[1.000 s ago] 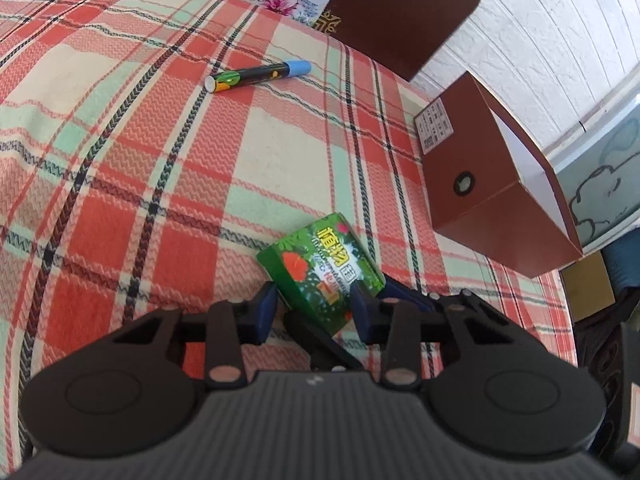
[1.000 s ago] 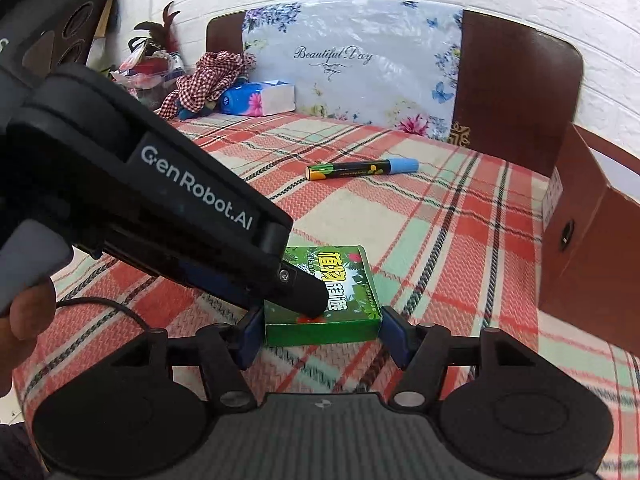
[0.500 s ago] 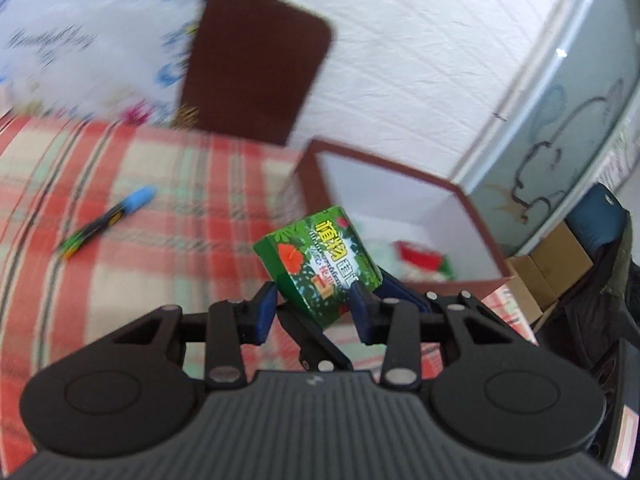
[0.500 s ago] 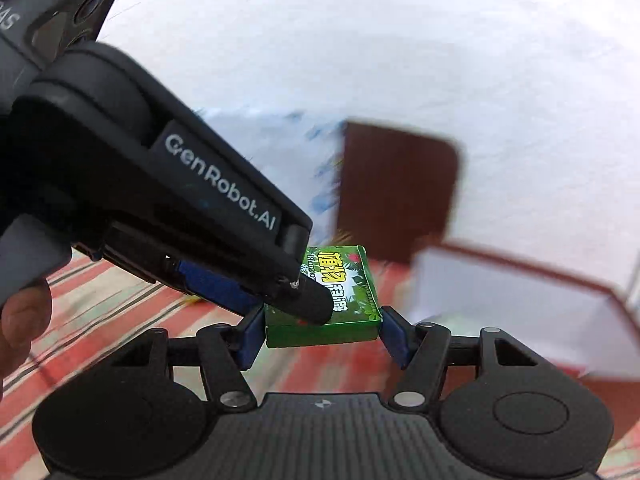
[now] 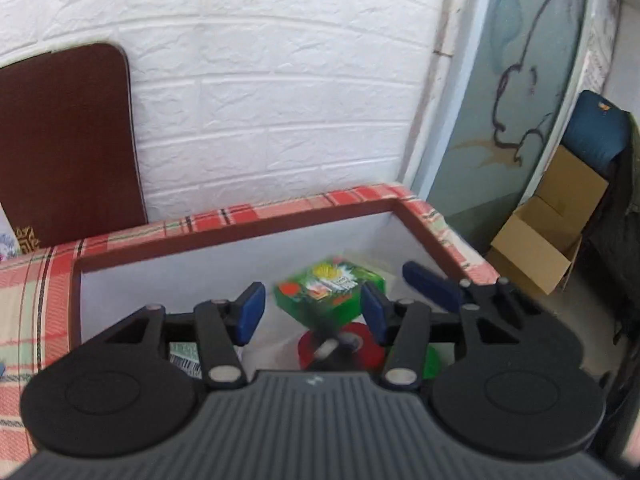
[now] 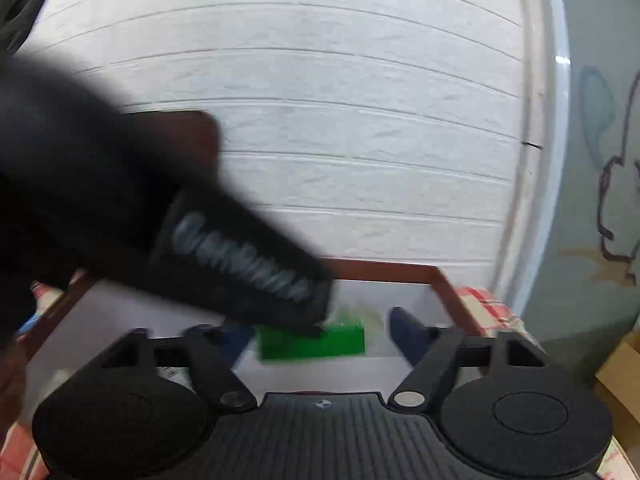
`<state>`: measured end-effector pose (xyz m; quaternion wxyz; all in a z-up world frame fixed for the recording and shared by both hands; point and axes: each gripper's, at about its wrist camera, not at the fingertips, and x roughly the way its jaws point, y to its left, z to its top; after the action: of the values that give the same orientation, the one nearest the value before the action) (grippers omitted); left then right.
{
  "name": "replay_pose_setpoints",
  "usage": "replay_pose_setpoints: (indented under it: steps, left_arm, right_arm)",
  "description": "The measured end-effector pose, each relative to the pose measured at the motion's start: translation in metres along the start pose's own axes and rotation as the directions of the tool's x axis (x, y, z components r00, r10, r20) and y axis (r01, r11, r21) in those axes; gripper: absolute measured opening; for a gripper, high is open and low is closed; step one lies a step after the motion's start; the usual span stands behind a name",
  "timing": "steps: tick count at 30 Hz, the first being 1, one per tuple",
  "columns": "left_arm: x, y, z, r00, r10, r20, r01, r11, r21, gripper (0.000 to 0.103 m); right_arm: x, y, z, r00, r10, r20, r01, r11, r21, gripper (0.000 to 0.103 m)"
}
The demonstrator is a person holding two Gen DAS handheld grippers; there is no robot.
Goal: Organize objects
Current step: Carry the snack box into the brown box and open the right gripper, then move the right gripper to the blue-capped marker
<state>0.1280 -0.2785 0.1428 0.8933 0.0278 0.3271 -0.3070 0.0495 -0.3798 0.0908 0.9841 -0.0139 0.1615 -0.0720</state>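
The green printed packet [image 5: 330,294] lies loose inside the brown box [image 5: 240,226] with white inner walls, blurred by motion. It also shows in the right wrist view [image 6: 316,342]. My left gripper [image 5: 312,314] is open above the box, its blue pads [image 5: 250,316] apart on either side of the packet and not touching it. My right gripper [image 6: 320,338] is open too, over the same box [image 6: 384,270]. The left gripper's black body [image 6: 168,232] crosses the right wrist view, blurred. A red tape roll [image 5: 340,350] lies in the box under the left gripper.
The box stands on a red plaid cloth [image 5: 36,280] beside a white brick wall [image 5: 280,100]. A dark brown board [image 5: 64,144] leans at the back left. A cardboard carton [image 5: 540,232] sits on the floor at the right.
Both grippers carried the green packet from the cloth to over the box, then opened. The packet has dropped into the box.
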Motion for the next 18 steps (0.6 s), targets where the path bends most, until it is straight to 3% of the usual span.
replay_pose_setpoints:
  steps: [3,10,18]
  left_arm:
    - [-0.014,0.003,-0.017,0.999,-0.024,0.021,0.024,1.000,0.014,0.061]
    - [-0.042,0.003,-0.056,1.000,-0.024,0.018,0.023,1.000,0.012,0.060]
    - [-0.115,0.028,-0.093,0.992,-0.019,0.125,0.019,1.000,0.005,0.060]
  right_arm:
    - [-0.022,-0.009,-0.008,0.998,0.017,0.068,-0.019,0.999,0.027,0.077]
    - [-0.065,0.003,-0.039,0.997,0.033,0.066,-0.037,0.997,0.067,0.076]
    - [-0.100,0.038,-0.056,0.994,0.043,0.101,-0.057,0.989,0.138,0.077]
